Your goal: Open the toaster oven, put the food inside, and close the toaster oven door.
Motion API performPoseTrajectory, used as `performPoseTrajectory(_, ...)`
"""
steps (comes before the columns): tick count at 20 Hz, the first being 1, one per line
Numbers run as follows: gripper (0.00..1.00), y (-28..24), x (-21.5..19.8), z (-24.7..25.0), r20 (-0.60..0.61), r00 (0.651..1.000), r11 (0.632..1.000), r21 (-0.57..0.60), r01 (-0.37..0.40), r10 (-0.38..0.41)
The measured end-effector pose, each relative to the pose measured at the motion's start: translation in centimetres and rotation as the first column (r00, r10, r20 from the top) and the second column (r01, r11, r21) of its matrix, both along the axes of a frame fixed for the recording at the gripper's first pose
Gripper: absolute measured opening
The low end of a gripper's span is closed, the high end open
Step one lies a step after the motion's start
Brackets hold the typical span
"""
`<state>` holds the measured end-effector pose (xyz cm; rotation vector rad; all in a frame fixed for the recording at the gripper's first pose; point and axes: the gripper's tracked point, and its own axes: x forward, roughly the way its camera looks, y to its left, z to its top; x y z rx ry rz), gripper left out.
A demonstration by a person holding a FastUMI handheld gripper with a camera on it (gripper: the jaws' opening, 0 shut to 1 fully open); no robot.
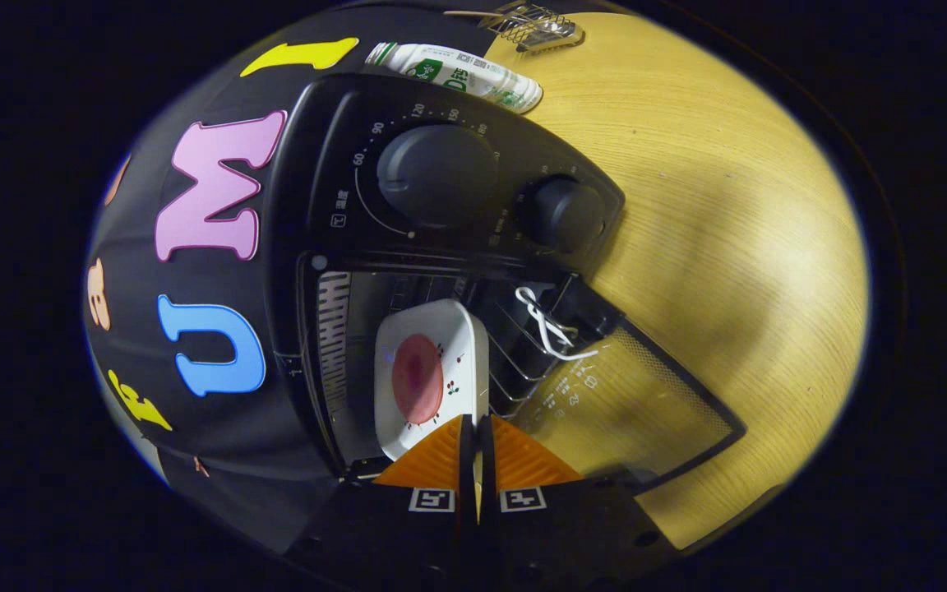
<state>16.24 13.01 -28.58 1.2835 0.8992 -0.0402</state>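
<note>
My tongs clenched on rim of white plate with red food, inside open toaster oven.

My hand-held gripper has its fingers nearly together, seemingly pinching the near edge of the white plate with round pink food inside the toaster oven. Its glass door lies open on the counter.

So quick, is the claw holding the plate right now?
Claw: closed, fingers pinching the edge of the white plate, which is inside the open toaster oven.
</note>
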Motion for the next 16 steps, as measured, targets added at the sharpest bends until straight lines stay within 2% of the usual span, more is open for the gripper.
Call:
performPoseTrajectory(4, 0.06, 1.9, 1.8, -0.7, 0.000, 0.999, 0.999, -0.012, 0.044, -0.044)
performPoseTrajectory(8, 0.06, 2.7, 3.3, -0.9, 0.044, 0.997, 0.990, -0.120, 0.068, -0.063)
performPoseTrajectory(11, 0.06, 2.8, 3.9, -0.8, 0.071, 0.994, 0.987, -0.133, 0.091, -0.082)
performPoseTrajectory(14, 0.14, 2.9, 4.0, 0.6, 0.146, 0.986, 0.987, -0.130, 0.094, -0.075)
performPoseTrajectory(15, 0.22, 3.2, 3.5, 1.0, 0.153, 0.986, 0.988, -0.128, 0.081, -0.061)
performPoseTrajectory(16, 0.45, 3.4, 2.9, 1.4, 0.161, 0.986, 0.991, -0.118, 0.057, -0.037)
